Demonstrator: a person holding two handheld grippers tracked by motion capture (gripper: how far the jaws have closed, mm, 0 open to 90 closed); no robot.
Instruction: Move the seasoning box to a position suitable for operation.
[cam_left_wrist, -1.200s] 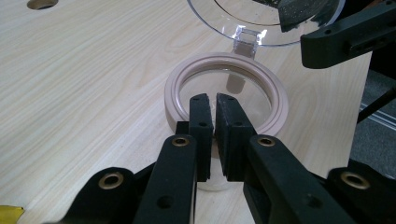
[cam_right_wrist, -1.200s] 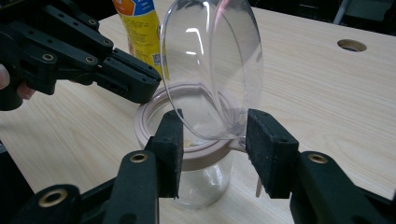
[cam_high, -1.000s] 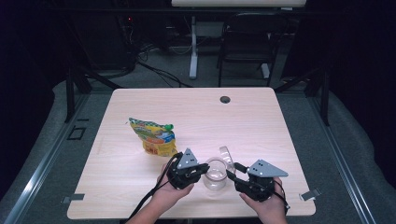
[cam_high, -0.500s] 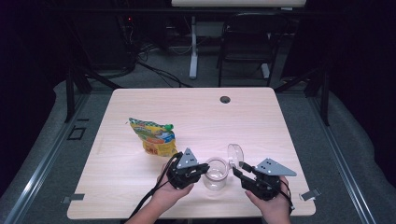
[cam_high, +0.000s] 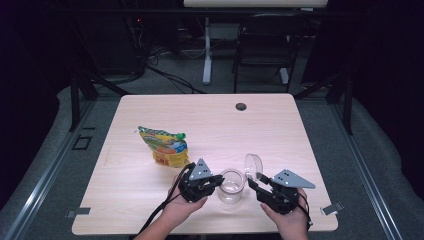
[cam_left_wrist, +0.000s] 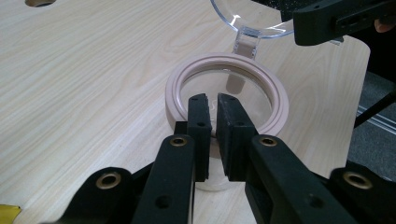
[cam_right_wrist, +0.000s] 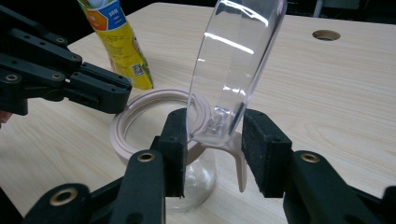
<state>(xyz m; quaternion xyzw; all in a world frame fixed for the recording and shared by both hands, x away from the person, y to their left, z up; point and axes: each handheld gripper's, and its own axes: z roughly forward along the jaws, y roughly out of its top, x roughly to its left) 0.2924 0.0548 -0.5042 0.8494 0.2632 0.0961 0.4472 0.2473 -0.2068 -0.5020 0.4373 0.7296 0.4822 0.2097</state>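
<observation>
The left tongs (cam_left_wrist: 212, 135) pinch the jar (cam_high: 231, 186) rim, jaws just easing, while the right tongs (cam_right_wrist: 219, 154) straddle its raised clear lid (cam_right_wrist: 236, 60), jaws just widening.

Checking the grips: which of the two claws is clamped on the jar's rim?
The left claw: its pads pinch the pink rim of the jar. The right claw instead straddles the raised clear lid.

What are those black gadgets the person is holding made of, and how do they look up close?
Each hand carries a black two-jaw tool: left gripper, right gripper. The jaws are angular black arms with brass-ringed holes and rough black pads. A grey three-cornered plate tops each, and black cables trail back. Forearms are bare, no sleeves.
</observation>
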